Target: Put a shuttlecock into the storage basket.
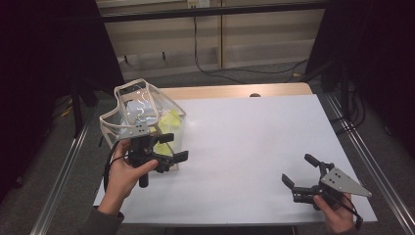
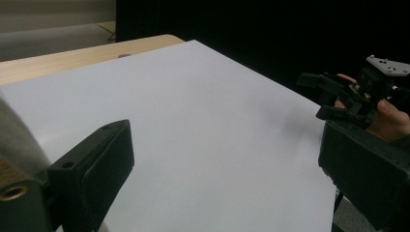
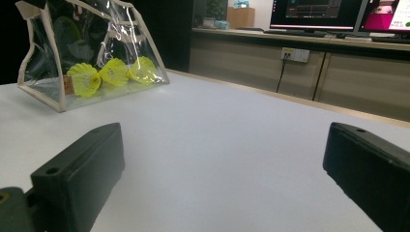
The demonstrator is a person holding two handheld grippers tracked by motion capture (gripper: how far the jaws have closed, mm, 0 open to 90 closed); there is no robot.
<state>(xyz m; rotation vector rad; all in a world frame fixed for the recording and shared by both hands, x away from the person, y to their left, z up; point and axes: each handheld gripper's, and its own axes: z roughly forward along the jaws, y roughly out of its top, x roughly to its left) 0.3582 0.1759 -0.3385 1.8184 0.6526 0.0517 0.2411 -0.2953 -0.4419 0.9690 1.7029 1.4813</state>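
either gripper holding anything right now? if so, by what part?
Nothing is held. The left gripper is open beside the clear bag of yellow shuttlecocks, with nothing between its fingers. The right gripper is open over bare table.

Clear pouch (image 1: 142, 115) blocking the table's (image 1: 244, 142) left edge, open white surface between both claws, nothing between.

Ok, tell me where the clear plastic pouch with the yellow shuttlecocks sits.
The clear plastic pouch with beige trim stands at the white table's far-left corner in the high view, just beyond the left tongs, yellow shuttlecocks inside.
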